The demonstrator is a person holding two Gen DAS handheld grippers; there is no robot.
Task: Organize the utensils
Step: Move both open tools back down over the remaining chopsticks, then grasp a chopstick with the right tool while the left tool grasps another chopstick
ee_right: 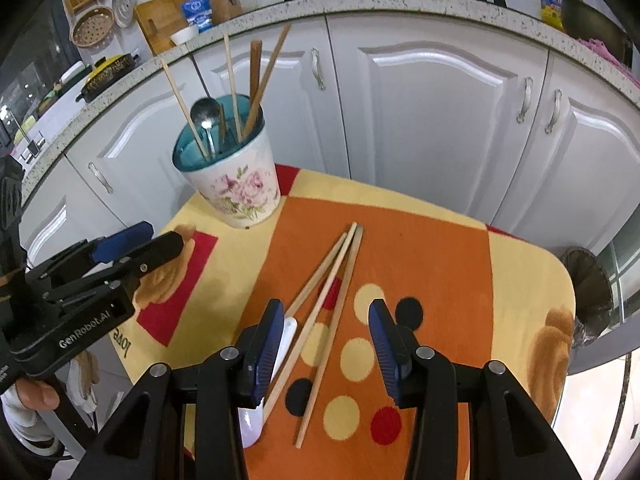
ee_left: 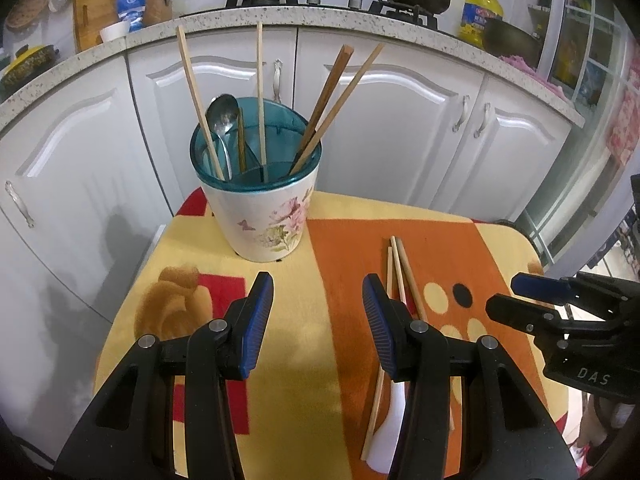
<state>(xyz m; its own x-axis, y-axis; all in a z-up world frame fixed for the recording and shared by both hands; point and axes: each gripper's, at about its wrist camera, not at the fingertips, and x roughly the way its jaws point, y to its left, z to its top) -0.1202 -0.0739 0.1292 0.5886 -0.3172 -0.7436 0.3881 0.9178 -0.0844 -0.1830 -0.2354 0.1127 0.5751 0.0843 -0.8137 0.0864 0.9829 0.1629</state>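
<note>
1. On the small table (ee_right: 520,264), under its orange, yellow and red cloth (ee_left: 280,360), everything I work with sits in front of white cupboard doors (ee_right: 432,120).
2. The flowered holder (ee_left: 260,216) stands at the far left part of the table, upright, with a teal inner rim; in it lean several chopsticks (ee_left: 336,100) and a metal spoon (ee_left: 221,114).
3. My left claw (ee_left: 318,320) hangs above the cloth just this side of the holder, jaws apart, nothing between them.
4. My right claw (ee_right: 326,350) points down over the orange patch, jaws apart as well; two loose chopsticks run through the gap, but the pads do not press them.
5. Three loose chopsticks (ee_right: 332,272) lie flat on the cloth, tips nearly meeting at the far end and fanning out towards me.
6. A white spoon (ee_right: 256,416) lies beside them, mostly hidden behind my right claw's left finger, so I may be misjudging how it lies.
</note>
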